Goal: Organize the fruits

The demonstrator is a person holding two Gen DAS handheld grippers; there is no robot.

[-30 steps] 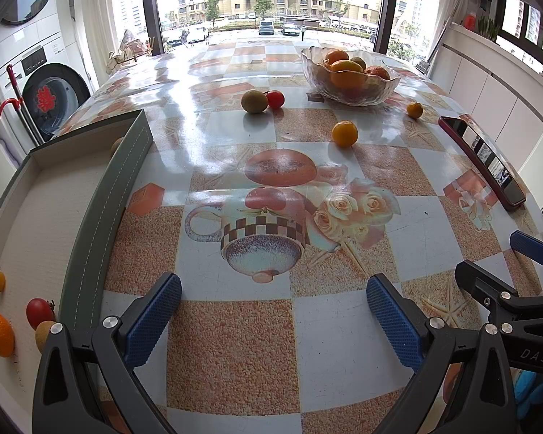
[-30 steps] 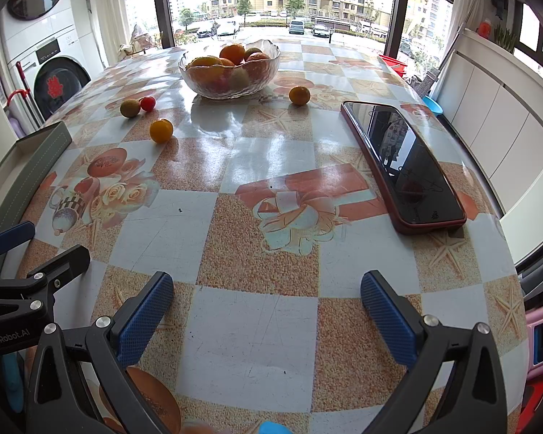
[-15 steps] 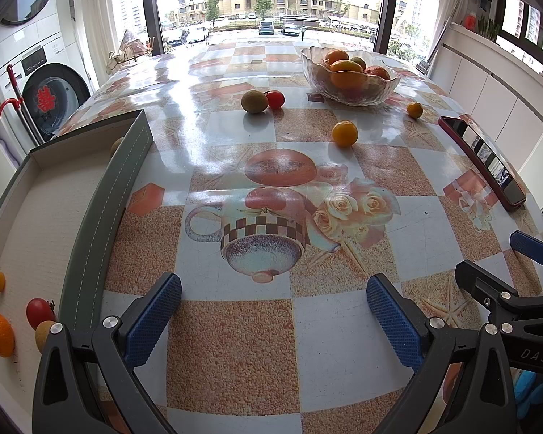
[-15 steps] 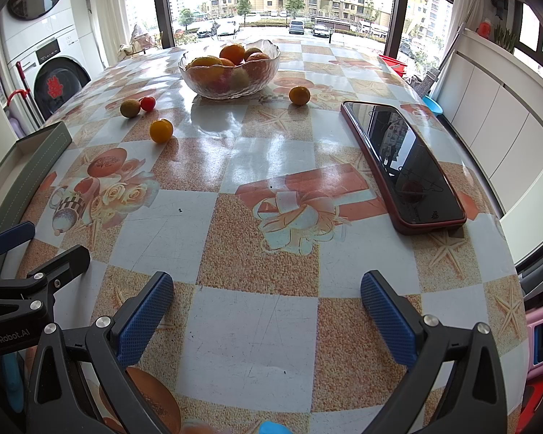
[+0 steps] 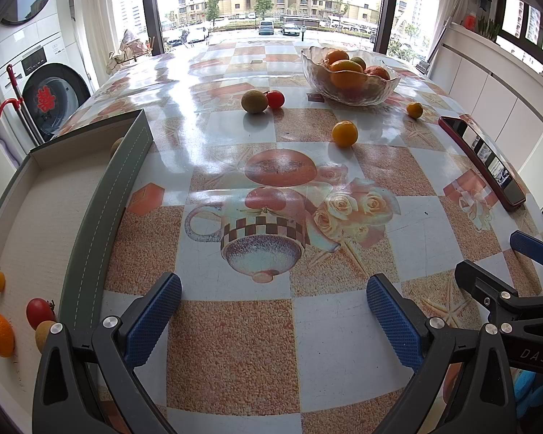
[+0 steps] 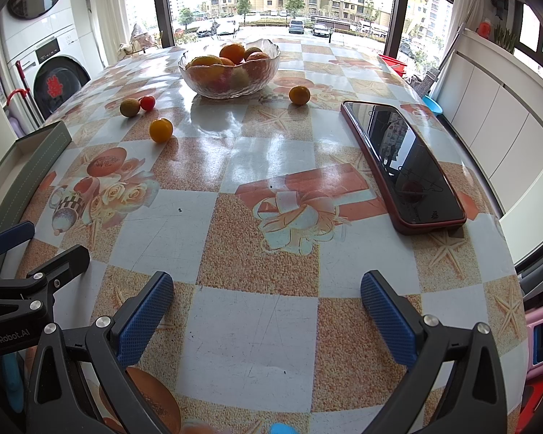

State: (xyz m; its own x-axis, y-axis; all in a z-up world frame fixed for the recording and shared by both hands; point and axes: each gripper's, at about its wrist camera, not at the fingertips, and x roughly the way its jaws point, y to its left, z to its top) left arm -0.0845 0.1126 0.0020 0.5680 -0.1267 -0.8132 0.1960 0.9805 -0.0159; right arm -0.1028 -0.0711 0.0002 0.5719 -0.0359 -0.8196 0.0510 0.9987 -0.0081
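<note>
Both tools are low at the near edge of the table (image 6: 257, 329), and both are spread wide with nothing between the pads. My left gripper (image 5: 273, 311) looks straight up the cloth; my right gripper (image 6: 268, 311) sits beside it, empty too.

The loose fruit is all ahead of me, well apart from either tool. The orange (image 5: 345, 133) lies out in the open, a touch right of my left gripper's centre line — from the right wrist view it is far off to the left (image 6: 161, 130). Beyond it the brownish-green fruit (image 5: 254, 101) and the cherry tomato (image 5: 275, 99) sit touching. A small orange (image 6: 299, 94) rests just beside the glass bowl (image 6: 199, 72), nearer my right side.

The tray (image 5: 101, 209) runs along my left, its long wall pointing away from me, a few fruits already in its near corner.

My read: the left takes the open orange — straight reach forward, then swing left over the wall. It is round, so no axis to line up, only centring.
</note>
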